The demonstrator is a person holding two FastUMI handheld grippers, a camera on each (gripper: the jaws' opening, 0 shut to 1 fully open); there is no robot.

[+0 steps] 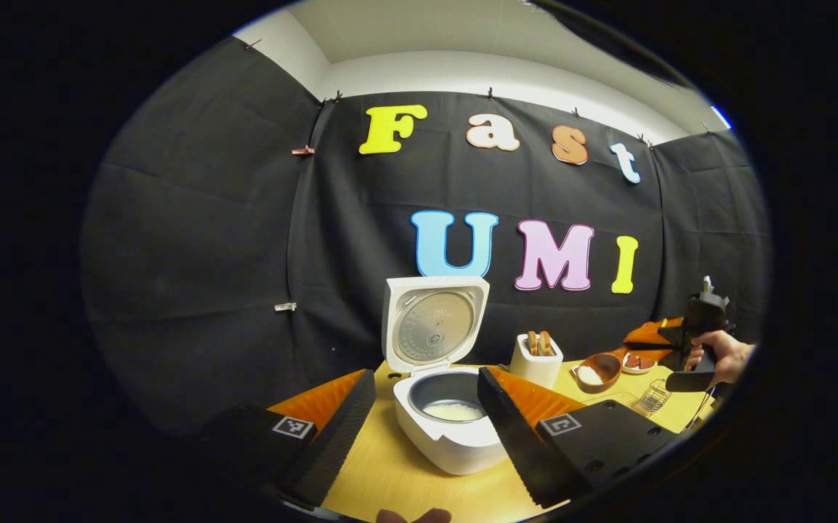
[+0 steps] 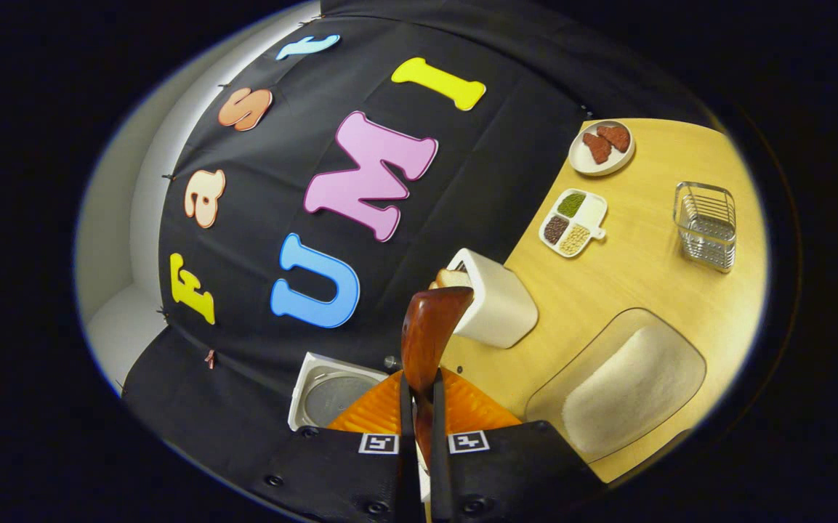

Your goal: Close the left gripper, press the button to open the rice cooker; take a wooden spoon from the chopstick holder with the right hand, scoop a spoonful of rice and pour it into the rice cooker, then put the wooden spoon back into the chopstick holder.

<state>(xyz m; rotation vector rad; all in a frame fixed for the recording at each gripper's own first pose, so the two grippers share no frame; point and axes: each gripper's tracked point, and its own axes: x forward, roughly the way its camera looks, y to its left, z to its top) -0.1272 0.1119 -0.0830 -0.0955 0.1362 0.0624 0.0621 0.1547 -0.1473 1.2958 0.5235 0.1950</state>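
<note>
The white rice cooker [image 1: 455, 436] stands open on the table, lid [image 1: 433, 323] upright, with rice lying in its inner pot [image 1: 453, 410]. My left gripper [image 1: 426, 436] is open, one finger on each side of the cooker, touching nothing. At the far right a hand [image 1: 724, 356] holds my right gripper [image 1: 647, 340], which is shut on the handle of a wooden spoon [image 1: 599, 372] whose bowl carries white rice. In the right gripper view the right gripper [image 2: 422, 428] grips the spoon [image 2: 429, 334], which points toward the white chopstick holder [image 2: 495, 298]. The holder [image 1: 537, 359] keeps other wooden utensils.
A clear container of rice [image 2: 629, 381] lies near the right gripper. Farther off are a divided dish of beans [image 2: 573, 221], a plate of red pieces [image 2: 600, 145] and a wire basket [image 2: 706, 224]. The cooker lid [image 2: 331, 396] shows low on the left.
</note>
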